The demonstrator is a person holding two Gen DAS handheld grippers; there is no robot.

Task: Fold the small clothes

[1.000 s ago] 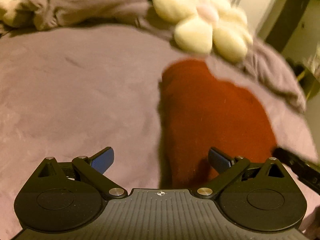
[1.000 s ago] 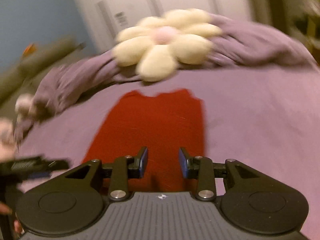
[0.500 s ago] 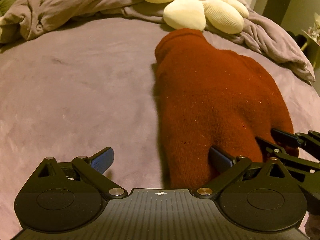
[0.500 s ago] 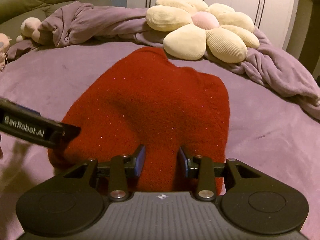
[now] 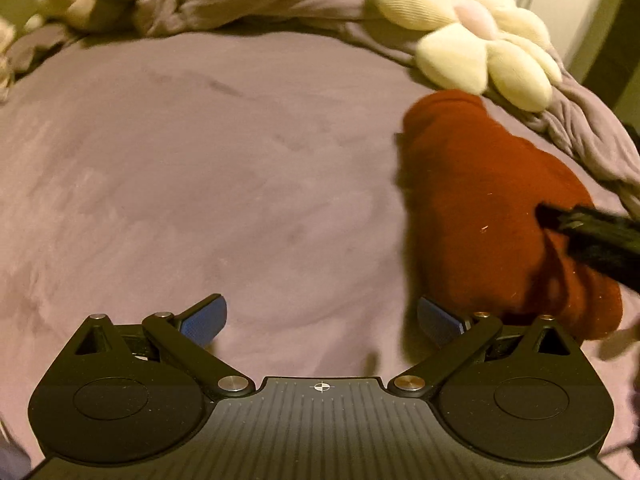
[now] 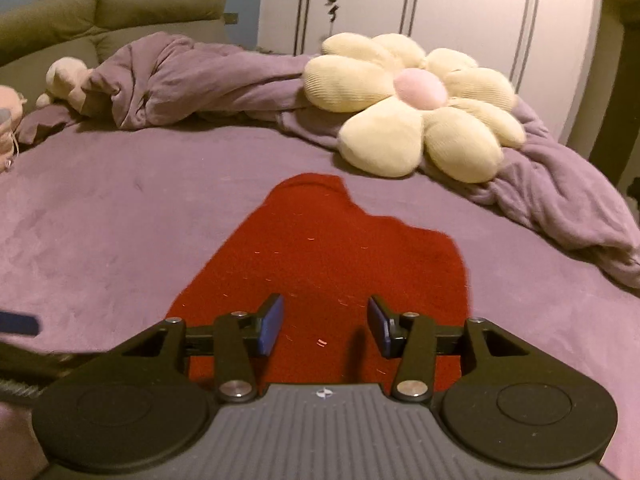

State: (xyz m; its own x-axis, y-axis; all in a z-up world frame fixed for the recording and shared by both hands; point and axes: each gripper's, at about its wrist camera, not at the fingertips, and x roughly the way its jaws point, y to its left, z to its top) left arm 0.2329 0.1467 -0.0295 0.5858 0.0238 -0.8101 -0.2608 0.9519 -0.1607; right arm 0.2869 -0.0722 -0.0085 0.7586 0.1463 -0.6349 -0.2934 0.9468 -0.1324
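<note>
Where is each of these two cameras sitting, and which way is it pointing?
Left wrist: on the left hand-held gripper, looking forward over the purple bed; its open blue-padded fingers show, and the right hand-held gripper reaches in.
Right wrist: on the right hand-held gripper, above the red garment, facing the wardrobe; its fingers show, open.
Shared: garment, flower cushion, bed.

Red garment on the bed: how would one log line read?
red garment: flat on bed | left gripper: open | right gripper: open, empty
</note>
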